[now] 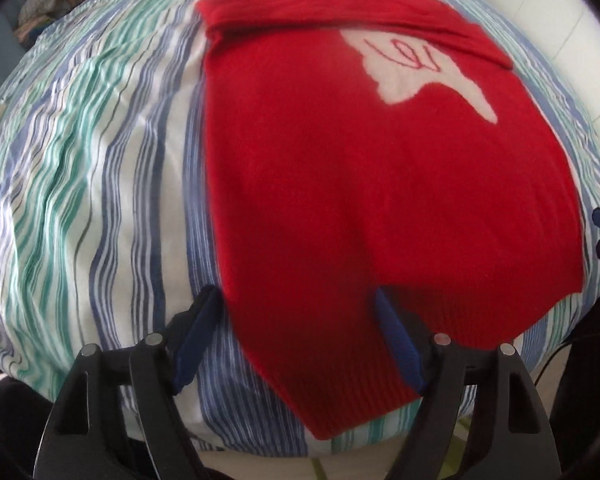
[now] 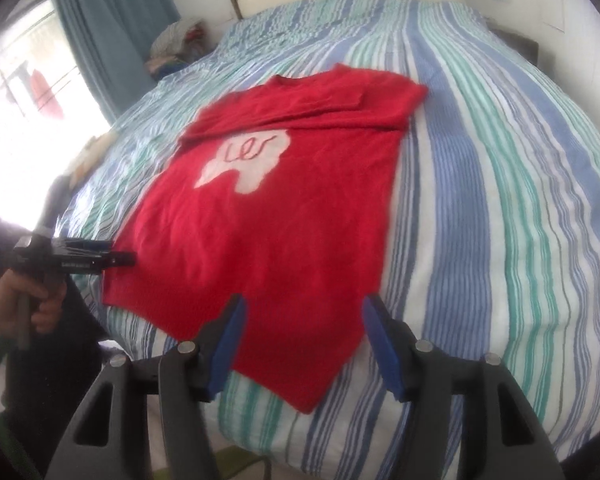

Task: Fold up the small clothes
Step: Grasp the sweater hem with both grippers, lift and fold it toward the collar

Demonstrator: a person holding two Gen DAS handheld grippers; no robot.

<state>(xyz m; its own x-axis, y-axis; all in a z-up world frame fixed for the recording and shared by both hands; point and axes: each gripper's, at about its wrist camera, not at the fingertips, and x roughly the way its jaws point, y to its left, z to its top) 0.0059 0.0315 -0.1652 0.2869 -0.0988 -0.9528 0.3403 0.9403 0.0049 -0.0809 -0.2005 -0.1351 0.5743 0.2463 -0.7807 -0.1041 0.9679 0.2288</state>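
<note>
Red sweater (image 2: 268,216) flat on striped bedspread (image 2: 480,200) (sleeves folded in); left gripper (image 1: 296,316) and right gripper (image 2: 302,316) both spread wide, holding nothing.

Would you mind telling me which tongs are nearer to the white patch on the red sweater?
Neither is clearly nearer. The left tongs and the right tongs both sit open at the hem of the red sweater, well short of the white patch.

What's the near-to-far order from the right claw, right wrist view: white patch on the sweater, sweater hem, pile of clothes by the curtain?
From the right claw:
1. Sweater hem, lying between its fingers.
2. White patch, mid-sweater, ahead and slightly left.
3. Pile of clothes, far left edge of the bed, by the curtain.
</note>
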